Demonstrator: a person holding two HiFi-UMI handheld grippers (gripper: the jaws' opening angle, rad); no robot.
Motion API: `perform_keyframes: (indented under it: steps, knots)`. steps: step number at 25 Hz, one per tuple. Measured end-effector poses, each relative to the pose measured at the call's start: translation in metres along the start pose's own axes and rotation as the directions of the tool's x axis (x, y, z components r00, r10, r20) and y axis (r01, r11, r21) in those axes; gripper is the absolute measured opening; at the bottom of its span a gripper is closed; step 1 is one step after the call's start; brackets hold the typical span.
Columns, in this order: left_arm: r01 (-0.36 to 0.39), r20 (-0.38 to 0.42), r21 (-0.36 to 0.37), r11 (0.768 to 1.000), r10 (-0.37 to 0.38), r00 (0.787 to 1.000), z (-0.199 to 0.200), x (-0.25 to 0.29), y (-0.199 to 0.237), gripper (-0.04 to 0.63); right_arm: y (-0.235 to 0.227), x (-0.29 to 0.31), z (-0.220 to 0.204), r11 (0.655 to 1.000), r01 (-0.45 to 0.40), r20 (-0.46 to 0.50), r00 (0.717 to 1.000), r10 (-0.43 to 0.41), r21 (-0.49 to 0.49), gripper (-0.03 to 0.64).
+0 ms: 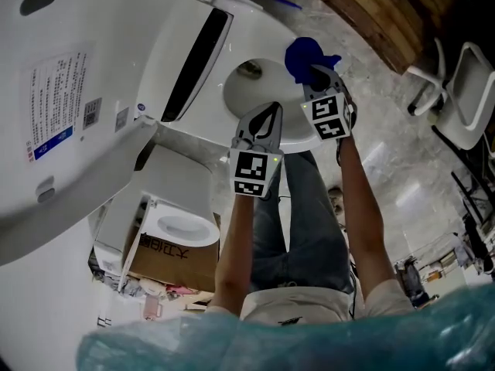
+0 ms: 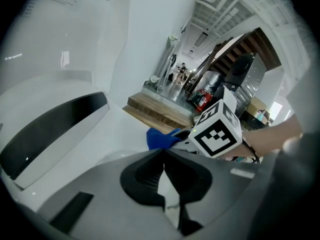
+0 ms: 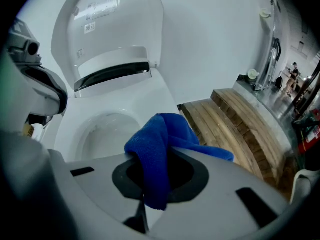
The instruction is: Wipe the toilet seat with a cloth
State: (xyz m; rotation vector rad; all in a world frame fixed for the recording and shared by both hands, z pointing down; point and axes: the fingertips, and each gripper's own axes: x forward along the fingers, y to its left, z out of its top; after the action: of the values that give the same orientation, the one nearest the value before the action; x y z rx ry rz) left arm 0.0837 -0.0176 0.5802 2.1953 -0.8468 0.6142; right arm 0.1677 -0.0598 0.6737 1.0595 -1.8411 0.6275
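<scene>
A white toilet stands with its lid (image 1: 69,107) (image 3: 110,24) raised and its bowl (image 1: 251,91) (image 3: 107,129) open. The blue cloth (image 1: 303,55) (image 3: 162,154) (image 2: 159,138) is bunched over the bowl's right rim (image 3: 162,96), with my right gripper (image 1: 315,74) (image 3: 155,164) shut on it. Whether the cloth touches the rim I cannot tell. My left gripper (image 1: 270,113) (image 2: 163,156) hangs over the bowl's near rim, just left of the right one. Its jaws are shut with nothing between them.
A wooden step platform (image 3: 240,119) (image 1: 371,14) lies right of the toilet. A cardboard box (image 1: 166,257) holding a white fixture sits near the toilet's base. White chairs (image 1: 464,91) stand at the far right. The person's jeans-clad legs (image 1: 309,207) are below the grippers.
</scene>
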Motion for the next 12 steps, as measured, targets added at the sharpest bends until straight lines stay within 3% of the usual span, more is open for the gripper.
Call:
perform_keyframes:
  steps: [12]
  knots:
    - [-0.056,0.037,-0.053,0.997,0.058,0.998,0.004,-0.020,0.032,0.011,0.016,0.021,0.035,0.997,-0.028,-0.001,1.000,0.028,-0.072,0.026]
